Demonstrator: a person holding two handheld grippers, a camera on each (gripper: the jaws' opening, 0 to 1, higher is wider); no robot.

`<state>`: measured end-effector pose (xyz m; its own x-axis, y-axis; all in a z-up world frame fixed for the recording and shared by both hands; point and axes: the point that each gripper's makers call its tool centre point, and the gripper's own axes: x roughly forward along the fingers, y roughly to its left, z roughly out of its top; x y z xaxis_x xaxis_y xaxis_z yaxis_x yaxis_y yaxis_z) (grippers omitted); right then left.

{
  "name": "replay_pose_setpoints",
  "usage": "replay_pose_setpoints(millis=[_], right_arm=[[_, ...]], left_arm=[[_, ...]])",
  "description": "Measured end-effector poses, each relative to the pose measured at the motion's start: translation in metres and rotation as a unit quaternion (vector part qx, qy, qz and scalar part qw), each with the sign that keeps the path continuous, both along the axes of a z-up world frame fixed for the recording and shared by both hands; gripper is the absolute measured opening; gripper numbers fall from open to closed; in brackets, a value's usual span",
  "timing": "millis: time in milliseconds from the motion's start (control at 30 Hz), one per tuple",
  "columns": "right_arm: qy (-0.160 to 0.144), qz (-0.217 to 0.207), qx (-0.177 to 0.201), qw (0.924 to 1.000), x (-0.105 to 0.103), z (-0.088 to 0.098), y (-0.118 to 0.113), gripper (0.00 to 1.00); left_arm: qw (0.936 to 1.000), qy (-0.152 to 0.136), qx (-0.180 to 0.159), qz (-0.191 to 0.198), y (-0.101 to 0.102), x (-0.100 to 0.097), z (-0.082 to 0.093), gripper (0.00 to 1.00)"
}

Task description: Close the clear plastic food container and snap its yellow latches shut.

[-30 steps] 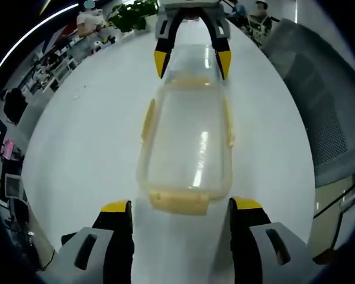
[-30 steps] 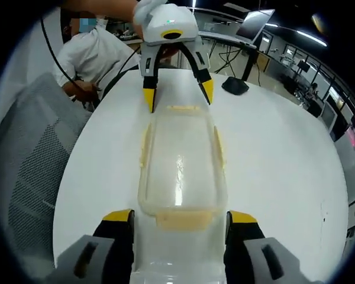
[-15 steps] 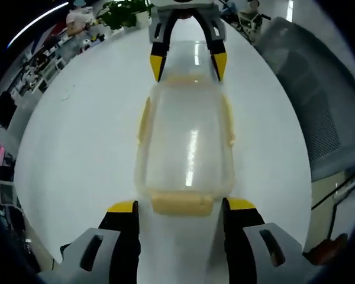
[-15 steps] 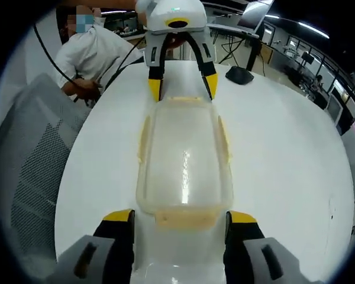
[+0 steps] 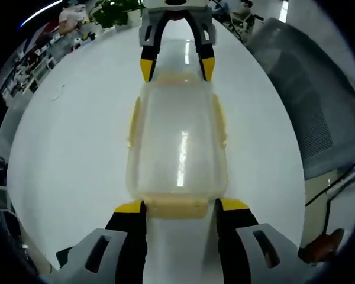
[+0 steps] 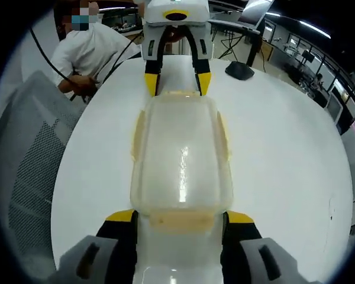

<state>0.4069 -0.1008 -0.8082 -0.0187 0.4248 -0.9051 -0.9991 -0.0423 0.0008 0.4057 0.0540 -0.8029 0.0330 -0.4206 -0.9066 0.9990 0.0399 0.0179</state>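
Observation:
The clear plastic container [image 5: 177, 142] lies lengthwise on the white table [image 5: 71, 136] with its lid on. Yellow latches [image 5: 132, 121] run along its long sides and both ends. My left gripper [image 5: 181, 207] is open, and its jaws flank the near end latch [image 5: 176, 208]. The right gripper [image 5: 176, 68] stands open at the far end of the box. In the right gripper view, the container [image 6: 180, 160] lies ahead of my right gripper [image 6: 180, 217], whose open jaws sit either side of the end latch [image 6: 180, 220]. The left gripper [image 6: 177, 83] faces it across the box.
A grey mesh chair [image 5: 319, 106] stands at the table's edge; it is the same chair [image 6: 29, 165] in the right gripper view. A person in a white shirt [image 6: 89, 50] sits beyond the table. A black stand base [image 6: 241, 71] rests on the table. Plants [image 5: 109, 12] stand far off.
Both grippers have moved in toward the container's ends, so the box sits closer in each view. The jaws of each have narrowed a little around the end latches.

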Motion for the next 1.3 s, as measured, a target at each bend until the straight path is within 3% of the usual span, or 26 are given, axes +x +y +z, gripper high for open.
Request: replay_pose_setpoints(millis=[267, 300, 333, 367, 433, 767, 1300], right_arm=[[0.000, -0.002, -0.001, 1.0000, -0.001, 0.000, 0.000, 0.54], [-0.001, 0.001, -0.003, 1.0000, 0.000, 0.001, -0.001, 0.49], [0.005, 0.035, 0.004, 0.9994, -0.006, 0.002, 0.002, 0.40], [-0.019, 0.019, -0.018, 0.9995, 0.001, 0.006, -0.008, 0.37], [-0.010, 0.021, -0.004, 0.9997, -0.003, 0.010, 0.000, 0.36], [-0.006, 0.013, -0.017, 0.9997, -0.001, 0.002, -0.003, 0.37], [-0.006, 0.014, -0.016, 0.9998, -0.003, 0.004, -0.003, 0.35]], left_arm=[[1.0000, 0.000, 0.003, 0.003, 0.000, 0.001, -0.001, 0.45], [1.0000, -0.001, 0.006, 0.005, 0.000, 0.001, -0.001, 0.44], [0.9996, -0.011, 0.011, 0.024, 0.004, 0.008, 0.002, 0.37], [0.9999, -0.004, 0.012, 0.012, 0.003, 0.005, 0.002, 0.37], [0.9998, -0.009, -0.001, 0.016, 0.000, 0.004, 0.003, 0.36], [0.9999, -0.011, 0.009, 0.009, 0.002, 0.000, 0.002, 0.37], [0.9987, -0.025, 0.030, 0.034, 0.006, -0.005, 0.002, 0.35]])
